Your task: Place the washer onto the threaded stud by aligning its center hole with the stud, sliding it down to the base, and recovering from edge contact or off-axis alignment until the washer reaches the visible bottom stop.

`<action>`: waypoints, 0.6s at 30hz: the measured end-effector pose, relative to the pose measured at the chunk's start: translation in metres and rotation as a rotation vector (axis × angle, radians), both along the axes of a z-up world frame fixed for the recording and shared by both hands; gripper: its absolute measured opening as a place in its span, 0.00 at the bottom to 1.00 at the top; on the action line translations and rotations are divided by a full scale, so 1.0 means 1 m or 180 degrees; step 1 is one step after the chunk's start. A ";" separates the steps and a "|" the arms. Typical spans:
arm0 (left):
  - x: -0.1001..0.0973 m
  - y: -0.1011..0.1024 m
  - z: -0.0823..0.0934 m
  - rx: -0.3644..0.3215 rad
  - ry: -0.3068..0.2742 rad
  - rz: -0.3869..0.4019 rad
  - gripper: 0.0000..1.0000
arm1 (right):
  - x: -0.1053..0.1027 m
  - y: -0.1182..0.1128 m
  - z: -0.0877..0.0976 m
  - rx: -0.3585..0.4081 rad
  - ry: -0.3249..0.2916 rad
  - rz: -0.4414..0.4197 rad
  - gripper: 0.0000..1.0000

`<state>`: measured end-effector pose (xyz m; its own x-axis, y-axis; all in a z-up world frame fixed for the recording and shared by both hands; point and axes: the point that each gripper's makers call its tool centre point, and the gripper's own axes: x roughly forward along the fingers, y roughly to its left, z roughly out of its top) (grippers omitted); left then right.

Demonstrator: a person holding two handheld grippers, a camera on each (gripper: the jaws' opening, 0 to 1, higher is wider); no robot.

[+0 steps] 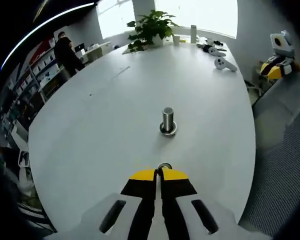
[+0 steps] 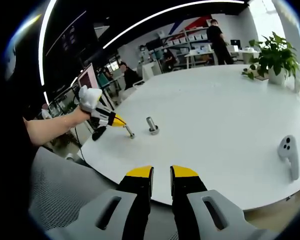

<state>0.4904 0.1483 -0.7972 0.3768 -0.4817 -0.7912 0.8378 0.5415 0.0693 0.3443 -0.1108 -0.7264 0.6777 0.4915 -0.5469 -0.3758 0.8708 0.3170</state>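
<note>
Left gripper [image 1: 160,176] fingers closed on washer [image 1: 164,166], held edge-up at yellow tips. Threaded stud [image 1: 167,120] upright on white worktop [image 1: 115,110], straight ahead of washer, near but apart; nut-like base on worktop. Right gripper [image 2: 161,175] fingers slightly parted, holding nothing, at worktop edge well back from stud. Potted plant [image 1: 150,27] at worktop far end beyond stud; white controller [image 2: 289,152] right of stud.
</note>
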 end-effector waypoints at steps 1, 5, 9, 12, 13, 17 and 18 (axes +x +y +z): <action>0.000 0.000 -0.001 0.0000 0.0011 0.0000 0.00 | 0.000 0.000 0.000 -0.0001 0.0000 0.0000 0.16; 0.004 0.000 -0.002 0.0029 0.0024 0.0000 0.00 | 0.000 -0.001 0.000 0.0003 -0.0001 -0.0007 0.16; 0.006 0.002 -0.004 -0.0011 0.0082 0.0040 0.00 | 0.000 0.000 0.000 0.0004 -0.0001 -0.0012 0.16; 0.005 0.003 -0.005 -0.0045 0.0127 0.0069 0.00 | 0.000 -0.001 0.000 0.0005 -0.0001 -0.0020 0.16; 0.005 0.003 -0.005 -0.0049 0.0131 0.0068 0.00 | 0.000 -0.001 0.000 0.0008 -0.0003 -0.0022 0.16; 0.003 0.002 -0.006 -0.0095 0.0204 0.0053 0.00 | 0.000 -0.001 0.000 0.0006 -0.0002 -0.0021 0.16; 0.003 0.002 -0.005 -0.0085 0.0192 0.0035 0.00 | 0.000 -0.001 0.000 0.0005 0.0000 -0.0021 0.16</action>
<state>0.4931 0.1503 -0.8026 0.3342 -0.4991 -0.7995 0.8341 0.5516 0.0043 0.3445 -0.1121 -0.7267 0.6810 0.4879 -0.5461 -0.3701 0.8728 0.3183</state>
